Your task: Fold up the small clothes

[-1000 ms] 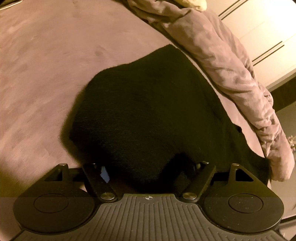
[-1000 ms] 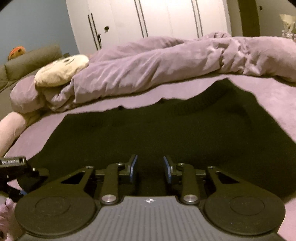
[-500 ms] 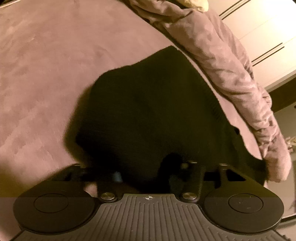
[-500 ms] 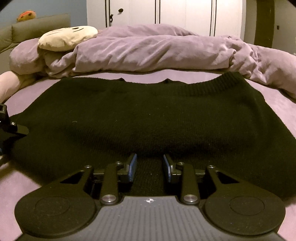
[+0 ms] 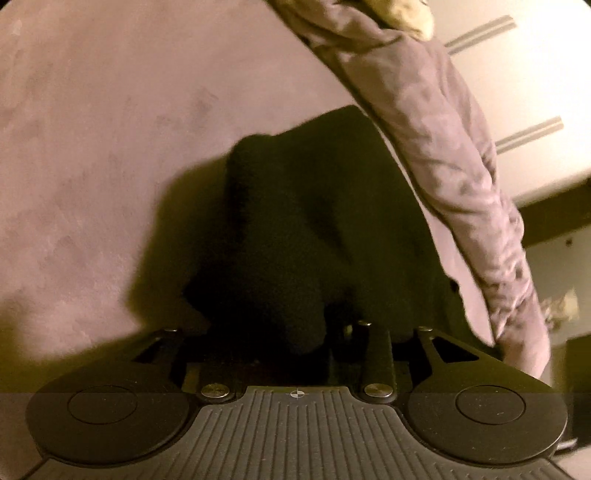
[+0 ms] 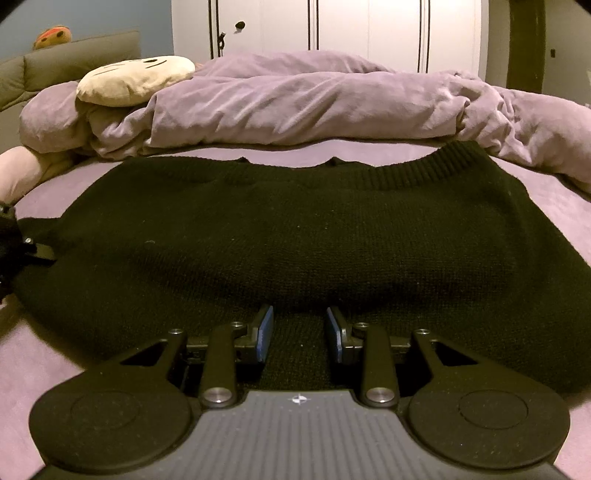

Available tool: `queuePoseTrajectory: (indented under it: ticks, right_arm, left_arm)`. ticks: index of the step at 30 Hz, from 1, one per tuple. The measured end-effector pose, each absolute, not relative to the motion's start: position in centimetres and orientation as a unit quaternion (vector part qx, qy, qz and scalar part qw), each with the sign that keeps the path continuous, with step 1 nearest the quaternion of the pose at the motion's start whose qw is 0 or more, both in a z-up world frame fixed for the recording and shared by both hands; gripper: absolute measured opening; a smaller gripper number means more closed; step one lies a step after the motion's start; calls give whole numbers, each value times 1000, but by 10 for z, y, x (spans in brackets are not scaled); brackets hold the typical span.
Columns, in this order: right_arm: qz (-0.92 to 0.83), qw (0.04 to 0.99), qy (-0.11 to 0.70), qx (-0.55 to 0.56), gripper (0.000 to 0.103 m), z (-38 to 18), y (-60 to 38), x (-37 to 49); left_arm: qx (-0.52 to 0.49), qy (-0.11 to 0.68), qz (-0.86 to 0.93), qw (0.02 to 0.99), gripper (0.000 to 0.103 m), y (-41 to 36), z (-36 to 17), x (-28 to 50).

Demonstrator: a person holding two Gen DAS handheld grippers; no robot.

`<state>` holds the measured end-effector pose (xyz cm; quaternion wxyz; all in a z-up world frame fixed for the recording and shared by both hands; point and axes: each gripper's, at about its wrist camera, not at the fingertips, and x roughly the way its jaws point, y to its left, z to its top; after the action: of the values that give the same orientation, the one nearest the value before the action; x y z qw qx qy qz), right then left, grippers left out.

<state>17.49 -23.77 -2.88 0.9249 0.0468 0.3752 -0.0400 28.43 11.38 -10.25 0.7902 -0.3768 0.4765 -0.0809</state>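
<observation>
1. In the left wrist view, one black knitted garment (image 5: 314, 229) was seen lying on the mauve bed sheet (image 5: 110, 147), bunched and raised toward the camera.
2. The left claw (image 5: 295, 332) was pointed downward at a slant over the garment's near end. Its jaws had just been closing, and a fold of the black knit was seen gathered between them; the fingertips themselves were hidden by the dark cloth, so the grip was judged from the cloth pulled up into the narrow gap.
3. One rumpled mauve duvet (image 5: 461, 166) was seen running along the far right side of the garment, touching its far corner. One cream plush item (image 5: 410, 14) was glimpsed at the top edge, and white wardrobe doors (image 5: 535, 74) were seen behind.
4. In the right wrist view, the same single garment (image 6: 295, 236) was seen spread flat across the bed sheet (image 6: 37, 369), its ribbed hem (image 6: 417, 173) lying toward the duvet (image 6: 314, 107).
5. The right claw (image 6: 300, 332) was angled down at the near edge. Its two blue-padded fingers (image 6: 265, 332) were held narrowly apart, with knit cloth lying between them; whether the pads pressed on it could not be told.
6. The left claw (image 6: 14, 243) was seen at the garment's left corner. One cream plush cushion (image 6: 136, 79) with a drawn face was seen resting on the duvet, one grey-green headboard (image 6: 74, 55) beyond it, and white wardrobe doors (image 6: 369, 29) at the back.
</observation>
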Motion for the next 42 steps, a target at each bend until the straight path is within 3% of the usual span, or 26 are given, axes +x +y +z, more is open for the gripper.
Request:
queuePoseTrajectory:
  ticks: [3,7,14,18,20,21,24,29,31,35,40,42]
  right_arm:
    - [-38,925,375,50,31,-29,-238,174]
    - [-34,923,379,63,31,-28,-242,175]
    - [-29,914,393,97,32,-13,-249,168]
    - [-14,917,378,126,42,-1,-258,140]
    - [-20,912,369,176,60,2,-277,121]
    - [-31,909,364,203,61,2,-288,110]
    - [-91,886,354,285,61,-4,-331,77]
    - [-173,859,309,370,61,0,-391,40]
    - [-189,861,287,376,61,8,-406,37]
    - [-188,868,273,370,61,12,-425,62]
    - [-162,893,304,291,63,16,-431,138]
    - [-149,898,322,260,69,18,-435,176]
  left_arm:
    - [-354,460,-90,809,17,109,-88,283]
    - [-265,423,-108,860,15,84,-51,274]
    - [-213,402,-113,883,15,71,-30,257]
    - [-193,421,-90,882,28,80,-40,250]
    - [-211,426,-81,876,34,94,-46,244]
    - [-217,430,-76,873,42,100,-50,242]
    - [-217,433,-49,873,50,113,-58,234]
    - [-191,413,-23,890,50,120,-50,217]
    - [-177,394,-18,902,54,115,-40,212]
    - [-155,373,-37,914,78,90,-24,213]
    - [-81,373,-73,921,86,35,-21,237]
    - [-45,367,-78,926,88,17,-22,254]
